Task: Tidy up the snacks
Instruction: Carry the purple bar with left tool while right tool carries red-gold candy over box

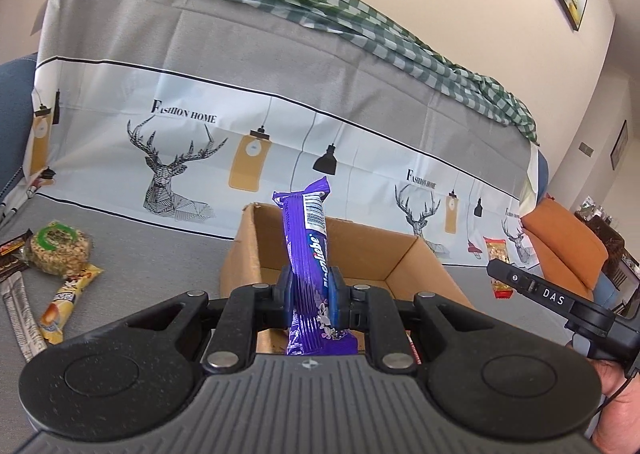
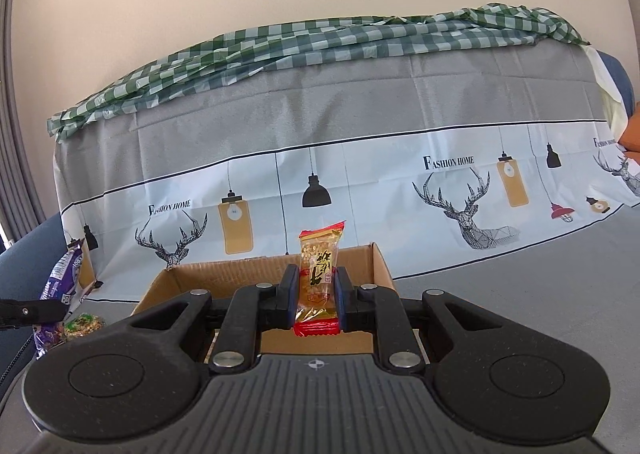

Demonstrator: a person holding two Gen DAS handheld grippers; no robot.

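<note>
My left gripper (image 1: 312, 296) is shut on a purple snack bar (image 1: 308, 246) and holds it upright over the near edge of an open cardboard box (image 1: 256, 250). My right gripper (image 2: 317, 294) is shut on a small yellow and red peanut candy packet (image 2: 318, 274), upright over the same box (image 2: 180, 282). The right gripper and its packet also show in the left wrist view (image 1: 548, 296) at the right. The purple bar shows at the left in the right wrist view (image 2: 60, 278).
Several loose snacks lie on the grey sofa seat at the left: a round rice cake (image 1: 60, 252), a yellow packet (image 1: 66, 300), a silver stick (image 1: 22, 320) and a dark bar (image 1: 12, 254). A deer-print cloth covers the sofa back (image 1: 280, 94). An orange cushion (image 1: 560, 246) is at the right.
</note>
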